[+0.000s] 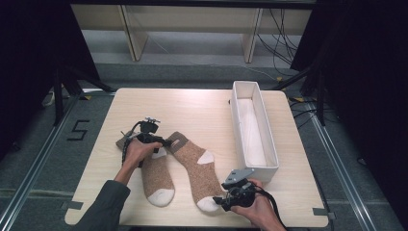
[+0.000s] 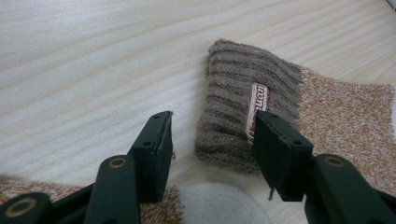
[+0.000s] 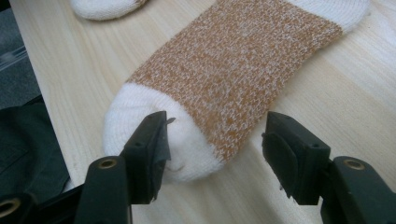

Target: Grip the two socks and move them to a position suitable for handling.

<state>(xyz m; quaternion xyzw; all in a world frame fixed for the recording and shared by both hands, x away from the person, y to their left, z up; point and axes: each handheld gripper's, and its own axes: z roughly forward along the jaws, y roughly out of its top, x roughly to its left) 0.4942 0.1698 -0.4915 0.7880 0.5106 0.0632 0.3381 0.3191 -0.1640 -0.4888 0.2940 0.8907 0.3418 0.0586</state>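
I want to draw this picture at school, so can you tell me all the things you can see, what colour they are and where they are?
Socks: 2, orange-brown speckled with white toes and heels and grey-brown ribbed cuffs, lying side by side on the near middle of the table; left sock, right sock.
Label: 1, pale pink, on the right sock's cuff.
Box: 1, white, long and narrow, open on top, on the right side of the table.
Table: 1, light wood.
Number 5: 1, black, marked on the grey floor left of the table.
Cables: several, black, on the floor at the far right.
Grippers: 2, black, both open; left gripper at the right sock's cuff, right gripper at that sock's toe.
Hands: 2, each holding a gripper; left hand, right hand.
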